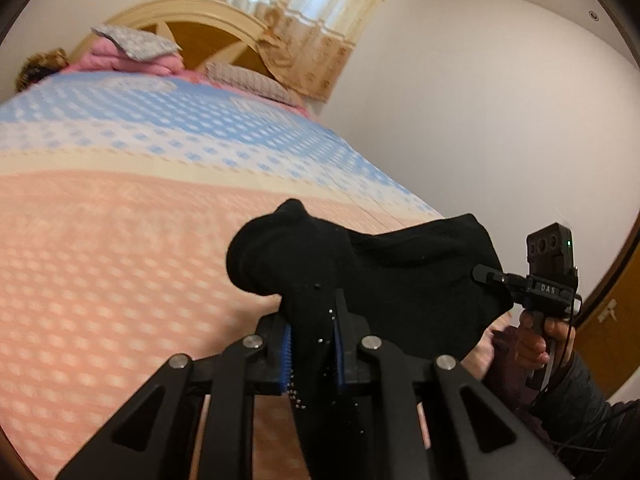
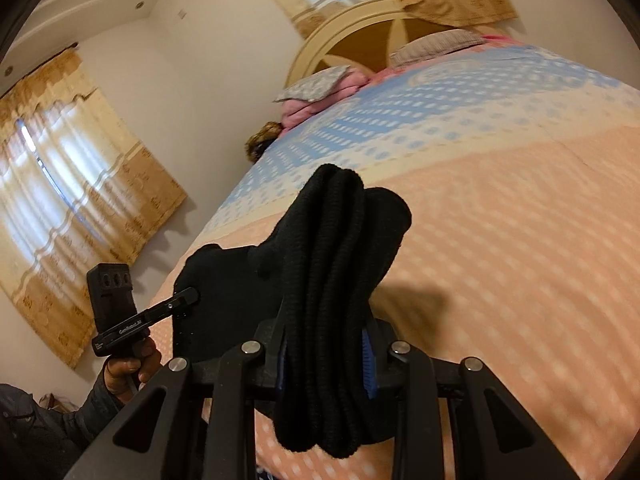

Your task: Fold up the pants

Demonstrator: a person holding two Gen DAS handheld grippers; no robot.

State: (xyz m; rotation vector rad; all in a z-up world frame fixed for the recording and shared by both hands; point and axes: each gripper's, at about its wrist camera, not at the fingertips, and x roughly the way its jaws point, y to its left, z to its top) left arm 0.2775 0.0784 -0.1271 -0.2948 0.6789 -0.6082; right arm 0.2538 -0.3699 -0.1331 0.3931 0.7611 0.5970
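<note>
wrist cams: close, facing headboard | shared: bed (image 1: 120, 240), pants (image 1: 360, 264)

On my right gripper (image 1: 486, 274), seen from the left wrist camera, I read the white letters "DAS" on the black bar below its camera block (image 1: 550, 250). On my left gripper (image 2: 188, 296), seen from the right wrist camera, I read "GenRobot.AI" in small white letters along the side of its black body. A second, smaller line of white print sits near the rear end of that same body, but it is too small for me to make out. I find no other writing, numbers or signs that I can read in either view.
</note>
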